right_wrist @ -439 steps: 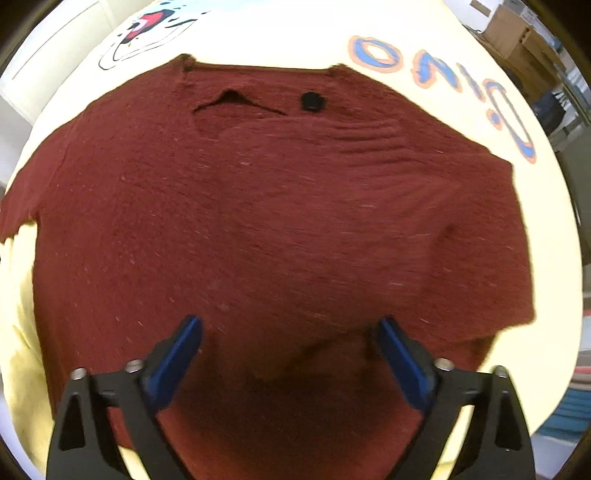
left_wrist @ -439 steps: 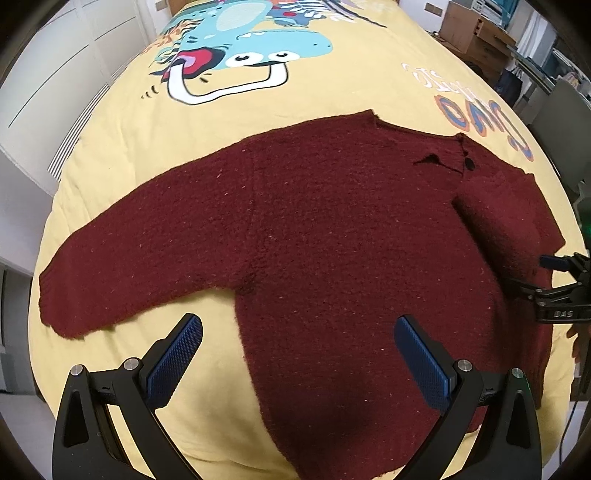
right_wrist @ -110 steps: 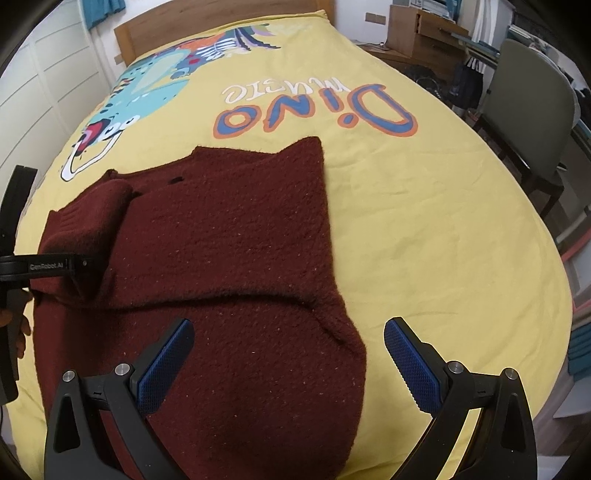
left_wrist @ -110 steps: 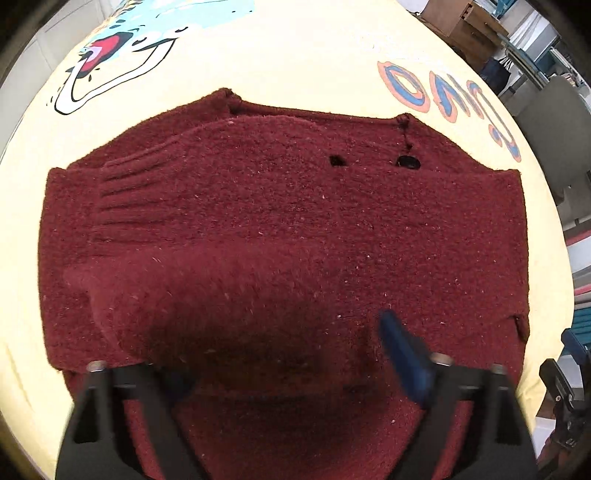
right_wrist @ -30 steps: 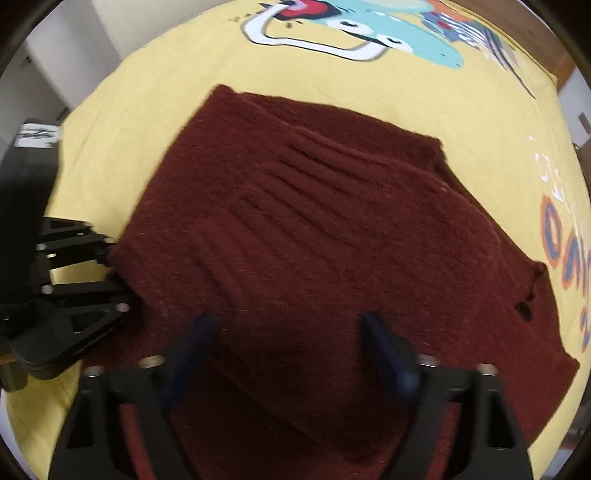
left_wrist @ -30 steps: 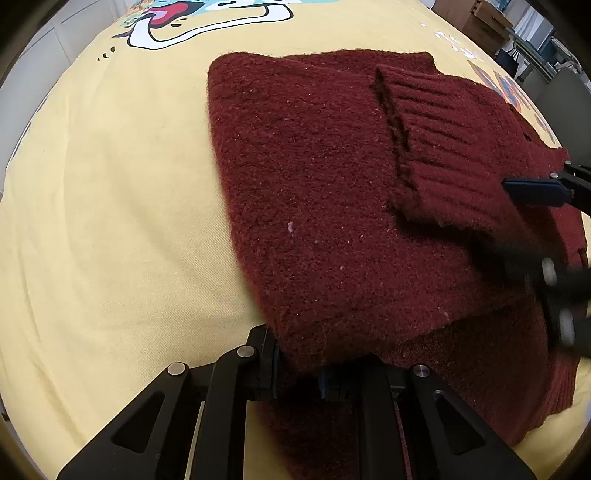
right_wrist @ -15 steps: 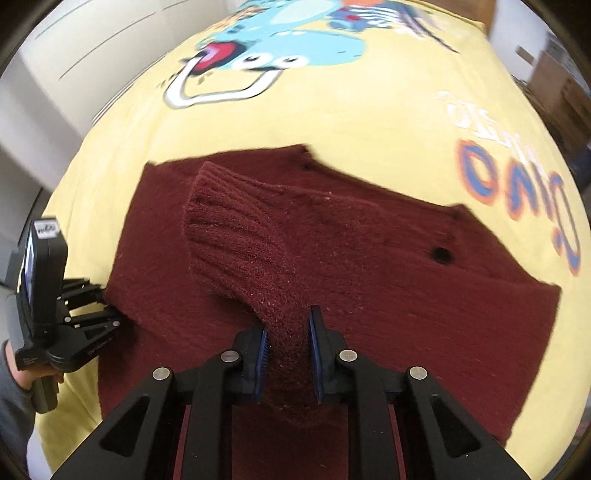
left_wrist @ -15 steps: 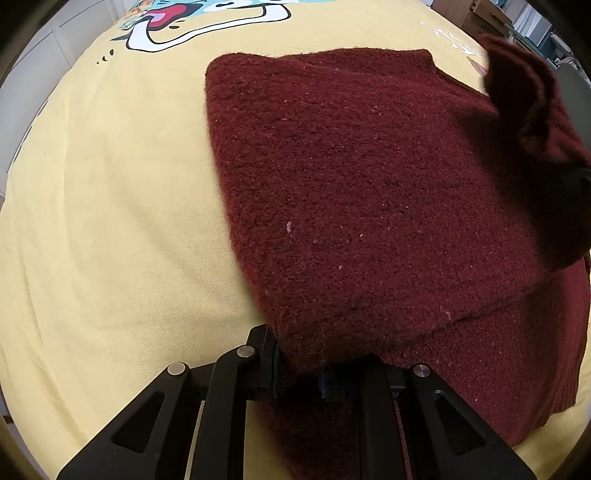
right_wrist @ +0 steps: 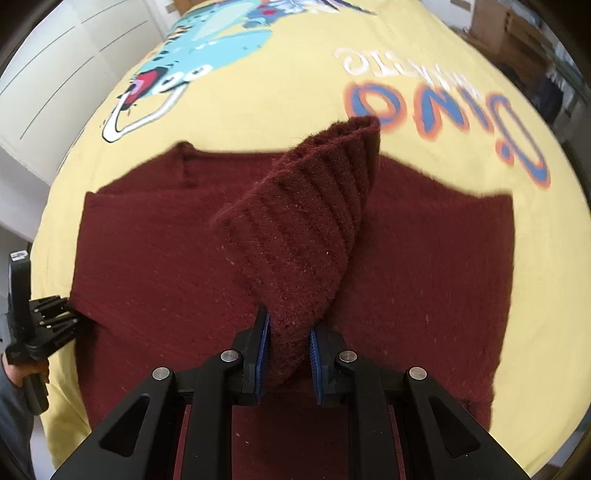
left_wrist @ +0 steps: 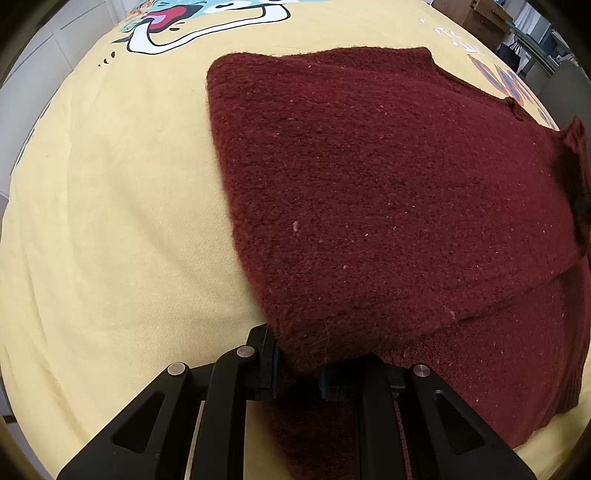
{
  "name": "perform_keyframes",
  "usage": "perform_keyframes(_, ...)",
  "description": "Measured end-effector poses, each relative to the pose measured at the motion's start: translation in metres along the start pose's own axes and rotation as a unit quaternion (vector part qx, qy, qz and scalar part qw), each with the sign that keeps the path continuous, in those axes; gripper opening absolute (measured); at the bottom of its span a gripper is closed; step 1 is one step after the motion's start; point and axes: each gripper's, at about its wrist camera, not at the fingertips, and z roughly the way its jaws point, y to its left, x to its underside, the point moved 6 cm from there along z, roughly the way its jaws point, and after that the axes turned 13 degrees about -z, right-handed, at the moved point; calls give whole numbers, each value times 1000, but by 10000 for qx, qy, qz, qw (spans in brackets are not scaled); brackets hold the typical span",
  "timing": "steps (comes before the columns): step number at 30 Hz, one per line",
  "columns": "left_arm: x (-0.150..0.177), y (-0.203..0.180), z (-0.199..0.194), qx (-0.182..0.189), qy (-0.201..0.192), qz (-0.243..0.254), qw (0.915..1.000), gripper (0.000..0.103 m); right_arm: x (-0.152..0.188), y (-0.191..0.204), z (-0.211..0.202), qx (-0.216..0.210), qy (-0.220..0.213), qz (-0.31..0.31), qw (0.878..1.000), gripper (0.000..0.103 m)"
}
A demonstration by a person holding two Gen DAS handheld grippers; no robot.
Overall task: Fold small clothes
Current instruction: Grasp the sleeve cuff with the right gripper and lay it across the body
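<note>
A dark red knitted sweater (left_wrist: 388,192) lies partly folded on the yellow bed cover (left_wrist: 110,221). My left gripper (left_wrist: 297,363) is shut on the sweater's folded left edge, low against the bed. In the right wrist view the sweater's body (right_wrist: 155,266) lies flat. My right gripper (right_wrist: 288,354) is shut on the ribbed sleeve cuff (right_wrist: 306,236) and holds it up above the sweater's middle. The left gripper (right_wrist: 55,317) shows at the sweater's left edge there. The raised cuff (left_wrist: 572,147) shows at the far right of the left wrist view.
The bed cover has a blue dinosaur print (right_wrist: 207,48) and "Dino" lettering (right_wrist: 443,110) beyond the sweater. White cupboard doors (right_wrist: 55,55) stand left of the bed. Wooden furniture (left_wrist: 480,18) and a chair (left_wrist: 569,85) stand to the right.
My right gripper has carried the sleeve cuff up and to the right across the sweater's body. My left gripper has stayed shut on the left edge.
</note>
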Motion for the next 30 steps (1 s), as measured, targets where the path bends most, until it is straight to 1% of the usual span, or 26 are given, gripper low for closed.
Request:
perform_keyframes(2,2,-3,1,-28,10,21,10000,13,8,-6,6,30,46,120,9999,23)
perform_keyframes(3,2,-3,1,-38,16,27,10000,13,12,-10,7,75,52,186,9998,28)
perform_keyframes(5,2,-5,3,-48,18,29,10000,13,18,-21,5,196,31,327,9993,36)
perform_keyframes(6,2,-5,3,-51,15,31,10000,13,21,-25,2,263,28,345,9991,41)
perform_keyframes(7,2,-6,4,-56,11,37,10000,13,25,-31,-1,404,61,352,9985,45)
perform_keyframes(8,2,-7,4,-62,8,43,10000,13,29,-36,-4,548,140,329,9979,52)
perform_keyframes(10,2,-7,6,-65,-5,46,10000,13,41,-47,-12,791,292,301,9960,54)
perform_keyframes(11,3,-7,6,-64,-13,47,10000,13,43,-49,-17,828,275,301,9957,54)
perform_keyframes(14,4,-7,8,-89,-26,71,9999,13,48,-63,-37,816,53,469,9955,56)
perform_keyframes(16,5,-7,10,-130,-16,96,9999,13,43,-74,-47,699,-107,714,9949,61)
perform_keyframes(18,6,-8,11,-167,-21,116,9998,13,35,-82,-49,617,-145,835,9945,69)
perform_keyframes(21,7,-9,14,-196,-39,115,9997,13,22,-87,-37,526,-29,894,9946,69)
perform_keyframes(23,7,-10,16,-206,-34,112,9997,13,12,-87,-17,535,202,928,9940,69)
perform_keyframes(25,7,-11,18,-217,-20,121,9997,13,11,-83,-1,709,465,769,9934,69)
perform_keyframes(28,6,-12,20,-240,-16,155,9996,13,12,-70,12,630,542,613,9947,69)
perform_keyframes(29,6,-13,20,-251,-19,170,9995,13,12,-67,13,605,519,622,9949,67)
perform_keyframes(30,6,-13,20,-262,-20,180,9995,13,13,-64,13,586,470,636,9951,58)
